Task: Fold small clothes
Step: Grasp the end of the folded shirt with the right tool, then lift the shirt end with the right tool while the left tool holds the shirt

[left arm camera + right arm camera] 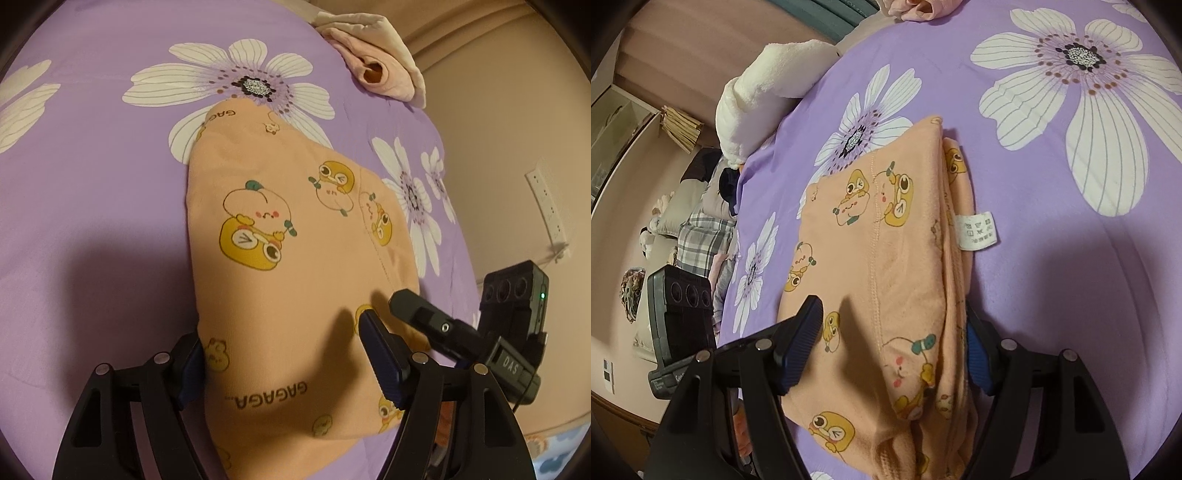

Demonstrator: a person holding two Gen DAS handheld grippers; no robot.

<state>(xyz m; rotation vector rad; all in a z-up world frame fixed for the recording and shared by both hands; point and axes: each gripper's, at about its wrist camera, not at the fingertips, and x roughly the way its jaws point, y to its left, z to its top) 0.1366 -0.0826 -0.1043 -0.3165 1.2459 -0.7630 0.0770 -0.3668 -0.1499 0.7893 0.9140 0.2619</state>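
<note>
A small peach garment (295, 266) printed with yellow cartoon figures lies folded on a bed with a purple sheet (92, 192) that carries large white flowers; every place below is given from this garment. The left gripper (286, 360) stands over its near end with the jaws apart; one blue pad sits just beside the garment's left edge, the other rests above the cloth, and the pads do not squeeze it. The right gripper (888, 349) is also spread wide, at the garment's other near end; its left finger hovers over the cloth and its right finger is partly hidden behind the folded edge; I cannot tell whether that finger touches. A white care label (977, 230) sticks out from the garment's folded side. Beyond the garment, at the far edge of the bed, lies a crumpled pink cloth (373, 62); to the far left of the garment a white fluffy blanket (764, 92) rests at the bed's edge.
</note>
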